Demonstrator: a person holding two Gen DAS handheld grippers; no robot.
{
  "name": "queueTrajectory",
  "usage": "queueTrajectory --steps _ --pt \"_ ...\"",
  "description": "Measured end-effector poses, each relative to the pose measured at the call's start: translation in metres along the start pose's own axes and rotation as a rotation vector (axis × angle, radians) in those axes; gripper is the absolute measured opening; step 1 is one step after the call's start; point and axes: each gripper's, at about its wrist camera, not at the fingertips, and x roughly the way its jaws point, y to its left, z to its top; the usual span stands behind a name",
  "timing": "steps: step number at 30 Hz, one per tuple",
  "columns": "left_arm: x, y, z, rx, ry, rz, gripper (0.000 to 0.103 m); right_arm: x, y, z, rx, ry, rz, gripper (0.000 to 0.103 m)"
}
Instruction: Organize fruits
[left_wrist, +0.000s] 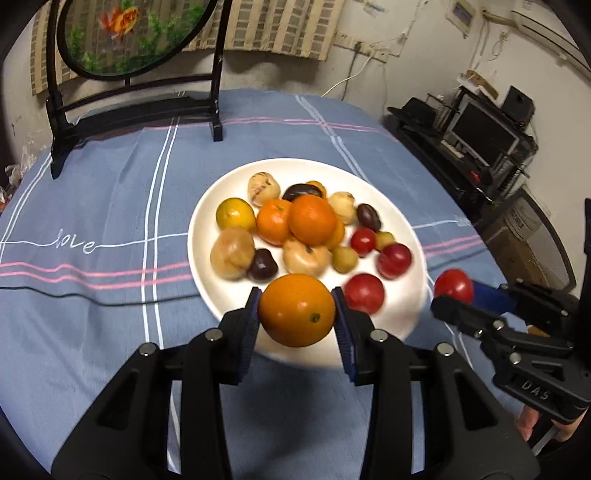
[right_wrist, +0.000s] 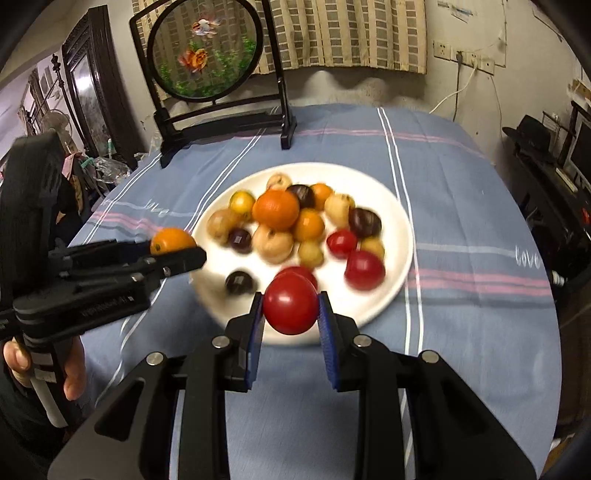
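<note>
A white plate (left_wrist: 207, 280) (right_wrist: 400, 236) on the blue cloth holds several fruits: oranges, tan, dark purple and red ones. My left gripper (left_wrist: 297, 312) (right_wrist: 173, 249) is shut on an orange (left_wrist: 297, 310) (right_wrist: 171, 240), held above the plate's near rim. My right gripper (right_wrist: 290, 306) (left_wrist: 452, 295) is shut on a red fruit (right_wrist: 290, 304) (left_wrist: 453, 286), also raised over the plate's near edge. In the left wrist view the right gripper sits just off the plate's right side. A second red fruit (right_wrist: 299, 273) lies right behind the held one.
A black stand with a round goldfish screen (left_wrist: 129, 33) (right_wrist: 205, 55) rises at the table's far side. The blue striped tablecloth (left_wrist: 110, 206) (right_wrist: 480, 221) covers the table. A dark shelf with electronics (left_wrist: 480, 140) stands to the right. A hand (right_wrist: 74, 376) grips the left tool.
</note>
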Motion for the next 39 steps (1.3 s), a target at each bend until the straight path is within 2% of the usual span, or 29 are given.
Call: queueTrajectory --steps 7,12,15,16,17,18,19,22,27,30,34,39 --pt "0.038 0.009 0.010 -0.024 0.055 0.006 0.039 0.042 -0.014 0.015 0.043 0.037 0.017 0.029" --pt "0.049 0.012 0.011 -0.025 0.069 0.011 0.039 0.054 -0.020 0.015 0.056 0.054 0.019 0.029" --pt "0.052 0.012 0.013 -0.026 0.072 0.016 0.039 0.054 -0.021 0.018 0.062 0.034 0.014 0.029" --pt "0.053 0.012 0.013 -0.025 0.074 0.018 0.039 0.054 -0.021 0.019 0.062 0.023 0.005 0.032" --pt "0.055 0.012 0.014 -0.024 0.078 0.024 0.039 0.054 -0.021 0.020 0.062 0.018 -0.002 0.048" --pt "0.055 0.011 0.014 -0.022 0.075 0.032 0.047 0.052 -0.021 0.020 0.066 0.002 -0.020 0.064" --pt "0.053 0.010 0.014 -0.020 0.067 0.029 0.060 0.051 -0.020 0.020 0.067 -0.012 -0.036 0.084" --pt "0.041 0.011 0.014 -0.027 0.020 0.075 0.080 0.040 -0.024 0.018 0.077 -0.040 -0.069 0.096" --pt "0.009 0.007 0.007 -0.043 -0.039 0.079 0.087 0.019 -0.027 0.009 0.104 -0.016 -0.125 0.097" --pt "-0.022 -0.001 -0.009 -0.023 -0.097 0.136 0.097 -0.006 -0.021 -0.006 0.092 -0.033 -0.185 0.098" --pt "-0.061 -0.013 -0.038 0.024 -0.162 0.201 0.100 -0.036 -0.005 -0.033 0.045 -0.059 -0.258 0.102" --pt "-0.093 -0.020 -0.075 0.043 -0.153 0.204 0.100 -0.056 0.007 -0.065 0.059 -0.042 -0.258 0.102"
